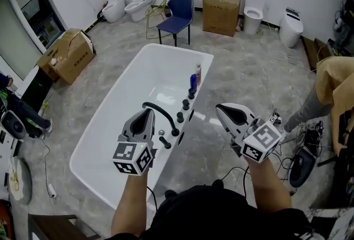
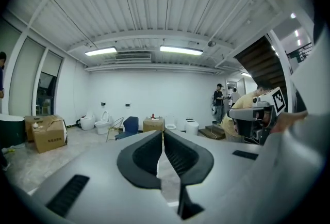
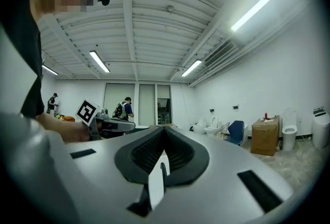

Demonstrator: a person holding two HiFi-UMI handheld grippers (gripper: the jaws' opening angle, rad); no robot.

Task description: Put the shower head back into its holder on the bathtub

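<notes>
The left gripper (image 1: 147,112) and right gripper (image 1: 220,108) are hovering by the bathtub's (image 1: 182,51) near rim, jaws closed on nothing. The black shower head (image 1: 165,141) is resting on that rim beside the knobs (image 1: 180,117). Whether it is sitting fully in its holder isn't showing, so that is worth checking.

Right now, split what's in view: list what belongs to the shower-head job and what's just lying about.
Job: bathtub; black shower fittings on its rim; left gripper and right gripper, both shut and empty.

Lying about: bottles on the rim; blue chair; cardboard box; toilets.
</notes>
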